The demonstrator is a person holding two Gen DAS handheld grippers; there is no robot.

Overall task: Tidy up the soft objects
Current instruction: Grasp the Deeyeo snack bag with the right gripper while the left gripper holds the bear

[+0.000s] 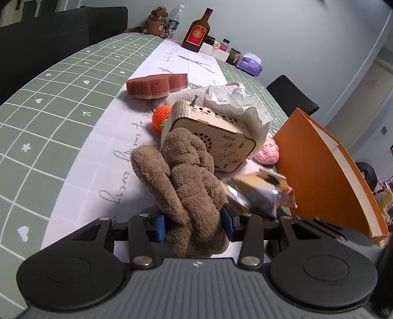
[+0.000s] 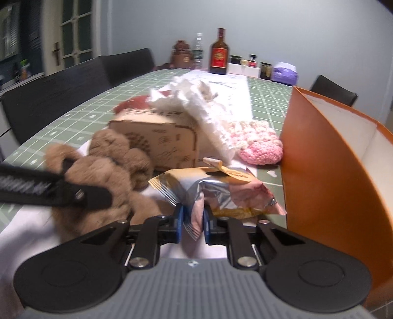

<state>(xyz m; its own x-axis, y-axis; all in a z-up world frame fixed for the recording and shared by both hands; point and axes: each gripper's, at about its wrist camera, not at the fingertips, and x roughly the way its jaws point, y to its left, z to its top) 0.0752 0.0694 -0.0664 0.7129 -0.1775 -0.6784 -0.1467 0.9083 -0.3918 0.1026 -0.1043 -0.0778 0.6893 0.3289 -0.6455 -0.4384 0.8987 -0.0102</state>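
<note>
An orange box [image 2: 326, 157] with white inner walls stands open at the right of the table [image 1: 61, 103]; what shows of its inside holds nothing, though its floor is hidden. The left gripper [image 1: 194, 227] has its blue-padded fingers [image 1: 159, 227] pressed into a brown plush cloth [image 1: 186, 181], fuzzy and lumpy, bunched in thick folds in front of a wooden radio [image 1: 216, 137]. The right gripper [image 2: 192, 222] is closed narrowly on a crinkled foil snack packet [image 2: 216, 191], silver and yellow with a serrated edge, held just beside the box's outer wall. The radio is a rounded plywood case with a drilled speaker grille and etched guitar. One crumpled white tissue [image 1: 243, 110] drapes over its top. One pink crocheted piece [image 2: 260, 149] lies between the radio and the box, touching or nearly touching the box. One orange knitted ball [image 1: 161, 117] sits to the radio's left, and one wavy-edged brown sponge [image 1: 157, 86] lies beyond it on the white runner [image 1: 118, 137]. At the far end stand one amber liquor bottle [image 1: 199, 32], one clear water bottle [image 1: 175, 20], a brown bear flask [image 1: 157, 22], several small jars and a purple tissue pack [image 1: 250, 64]
</note>
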